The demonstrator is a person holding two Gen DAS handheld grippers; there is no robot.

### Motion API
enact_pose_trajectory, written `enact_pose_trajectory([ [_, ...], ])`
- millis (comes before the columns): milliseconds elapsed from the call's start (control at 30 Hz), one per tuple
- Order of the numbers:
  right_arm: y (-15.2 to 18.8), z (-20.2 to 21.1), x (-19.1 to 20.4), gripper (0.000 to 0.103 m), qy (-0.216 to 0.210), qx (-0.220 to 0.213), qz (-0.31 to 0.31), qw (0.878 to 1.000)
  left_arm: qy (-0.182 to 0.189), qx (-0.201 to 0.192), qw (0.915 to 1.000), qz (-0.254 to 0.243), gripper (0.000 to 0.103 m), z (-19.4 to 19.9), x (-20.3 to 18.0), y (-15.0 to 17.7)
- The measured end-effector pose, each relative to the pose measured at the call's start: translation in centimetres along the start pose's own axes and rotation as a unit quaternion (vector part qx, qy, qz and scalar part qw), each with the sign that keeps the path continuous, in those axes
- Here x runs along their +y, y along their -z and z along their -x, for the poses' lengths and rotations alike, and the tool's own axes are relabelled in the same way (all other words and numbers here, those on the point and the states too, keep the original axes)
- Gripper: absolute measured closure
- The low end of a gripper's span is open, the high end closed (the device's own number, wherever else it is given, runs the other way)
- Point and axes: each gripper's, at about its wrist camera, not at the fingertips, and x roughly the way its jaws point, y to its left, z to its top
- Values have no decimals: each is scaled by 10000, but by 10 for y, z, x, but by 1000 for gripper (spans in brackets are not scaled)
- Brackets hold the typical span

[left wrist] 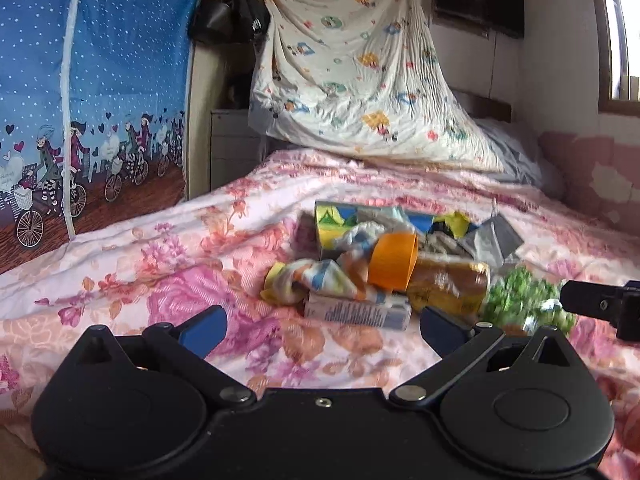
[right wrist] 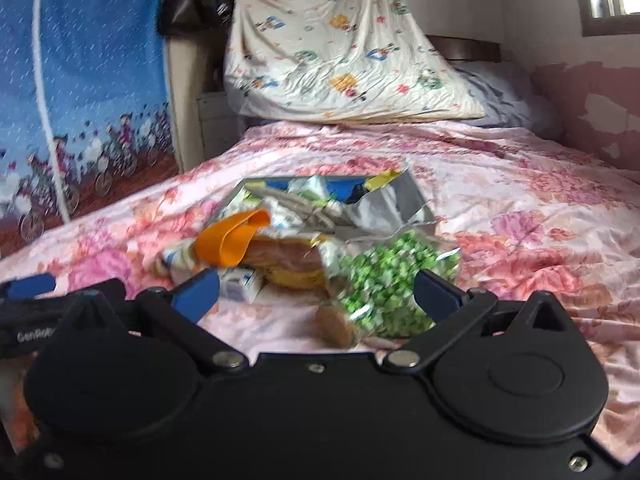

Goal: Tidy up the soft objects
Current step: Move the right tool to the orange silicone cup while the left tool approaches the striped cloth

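A heap of soft things lies mid-bed on the floral bedspread (left wrist: pixel 160 264): an open colourful box (left wrist: pixel 332 220) (right wrist: pixel 280 188) holding cloths, an orange band (left wrist: pixel 394 264) (right wrist: pixel 230 240), a crumpled patterned cloth (left wrist: pixel 308 280), a yellow-brown packet (left wrist: pixel 448 286) (right wrist: pixel 288 264), a small white carton (left wrist: pixel 356 314) (right wrist: pixel 240 286), a green-and-white patterned bag (left wrist: pixel 524 300) (right wrist: pixel 384 288). My left gripper (left wrist: pixel 322 328) is open and empty just short of the carton. My right gripper (right wrist: pixel 316 294) is open, its fingers on either side of the green bag's near end, not touching.
A cartoon-print sheet (left wrist: pixel 352 72) hangs over a pillow (left wrist: pixel 512 148) at the head of the bed. A blue bicycle-print curtain (left wrist: pixel 92 92) stands left. A peeling pink wall (left wrist: pixel 592 168) and a window (left wrist: pixel 624 32) are on the right.
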Motion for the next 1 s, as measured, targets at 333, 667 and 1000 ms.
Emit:
enact_pose_trajectory([
  [333,28,-2,31,1,-314,464,318,9979,-21,125,9999,-114,1,5,7,4],
  [667,42,-4,60,1,-504,392,633,9959,-216,369,9991,-62,1,-9,22,6],
  [1000,43,-2,84,1,-605,373,862,9937,-297,316,9990,37,1,-9,29,1],
])
